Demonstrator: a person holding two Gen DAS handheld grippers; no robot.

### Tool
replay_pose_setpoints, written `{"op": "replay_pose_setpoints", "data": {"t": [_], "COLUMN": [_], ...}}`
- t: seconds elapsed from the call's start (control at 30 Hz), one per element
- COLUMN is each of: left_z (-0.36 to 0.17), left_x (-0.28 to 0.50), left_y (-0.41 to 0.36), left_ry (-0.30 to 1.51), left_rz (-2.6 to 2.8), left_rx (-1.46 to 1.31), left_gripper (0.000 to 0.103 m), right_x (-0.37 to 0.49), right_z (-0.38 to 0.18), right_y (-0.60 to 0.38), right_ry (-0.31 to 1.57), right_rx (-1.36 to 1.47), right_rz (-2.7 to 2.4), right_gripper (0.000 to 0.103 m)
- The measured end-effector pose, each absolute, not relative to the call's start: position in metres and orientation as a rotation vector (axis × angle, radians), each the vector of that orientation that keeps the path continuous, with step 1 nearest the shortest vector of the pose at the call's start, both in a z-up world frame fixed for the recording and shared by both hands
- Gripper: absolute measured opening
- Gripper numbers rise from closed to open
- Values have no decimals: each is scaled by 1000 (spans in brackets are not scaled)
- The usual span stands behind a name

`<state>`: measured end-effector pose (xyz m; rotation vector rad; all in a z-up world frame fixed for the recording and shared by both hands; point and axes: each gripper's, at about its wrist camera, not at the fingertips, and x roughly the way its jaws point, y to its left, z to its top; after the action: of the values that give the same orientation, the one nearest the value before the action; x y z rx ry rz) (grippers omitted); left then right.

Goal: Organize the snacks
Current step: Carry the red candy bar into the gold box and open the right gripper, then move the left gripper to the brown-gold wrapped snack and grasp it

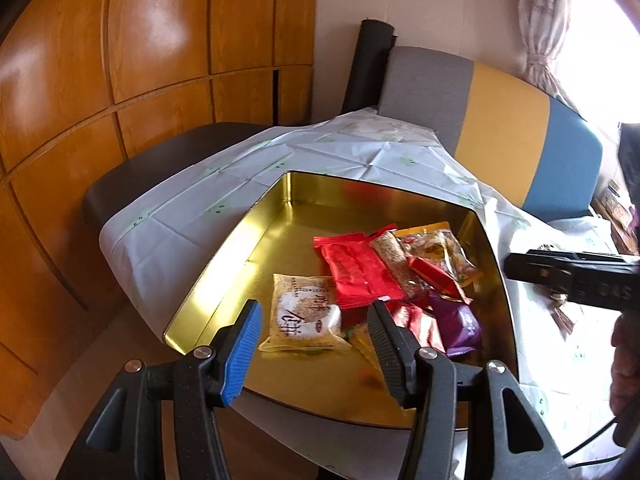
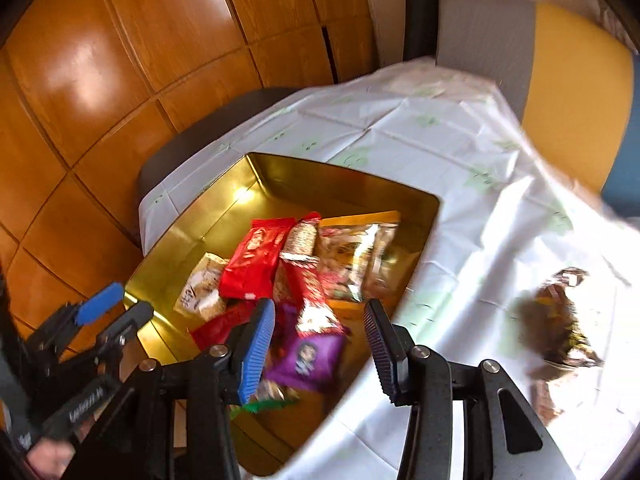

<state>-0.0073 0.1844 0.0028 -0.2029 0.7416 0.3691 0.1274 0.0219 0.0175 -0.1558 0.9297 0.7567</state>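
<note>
Left wrist view: left gripper (image 1: 314,322) hangs over the near part of a gold tin (image 1: 224,248), jaws apart with nothing pressed between them.
Pale packet: a cream biscuit packet (image 1: 302,312) lies flat on the tin floor, seen in the gap between the fingers, below them.
Snack heap: a red wrapper (image 1: 360,272), a purple packet (image 1: 460,324) and a clear bag of sweets (image 1: 444,254) are piled toward the tin's right side.
Right edge: the right gripper (image 1: 516,266) reaches in from the right above the tablecloth (image 1: 320,152), outside the tin.

Right wrist view: right gripper (image 2: 320,328) has its jaws apart and empty; the picture is blurred.
Below it: the same purple packet (image 2: 308,356) lies under the blue finger, inside the tin.
Loose snacks: a dark, blurred pile (image 2: 560,320) sits on the cloth, right of the tin and well apart from it.
Left edge: the left gripper (image 2: 116,304) shows, jaws parted.
</note>
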Motion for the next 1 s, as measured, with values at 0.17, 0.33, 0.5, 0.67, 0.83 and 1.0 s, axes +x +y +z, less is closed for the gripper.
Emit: {"op": "replay_pose_setpoints", "data": {"t": [0.17,0.33,0.5,0.67,0.83,1.0], "left_z": [8,12,15,19,24,29], "left_x": [-8,-6,-4,2,12,26], "left_y": [169,154,138,119,98,71], "left_ry": [730,732,738,744,752,767], "left_rz": [337,308,284,251,210,142], "left_rx": [-170,-140,-103,-57,-8,28], "left_gripper": [55,55,55,55,55,56], "right_x": [121,118,120,125,138,153], "right_z": [15,6,-2,-8,-16,-22], "right_y": [-25,-79,-127,-172,-219,-256], "right_ry": [920,944,961,963,959,997], "right_rx": [-183,-195,-198,-200,-156,-40], "right_rz": [689,594,504,417,303,167], "right_gripper": [47,47,47,49,50,50]}}
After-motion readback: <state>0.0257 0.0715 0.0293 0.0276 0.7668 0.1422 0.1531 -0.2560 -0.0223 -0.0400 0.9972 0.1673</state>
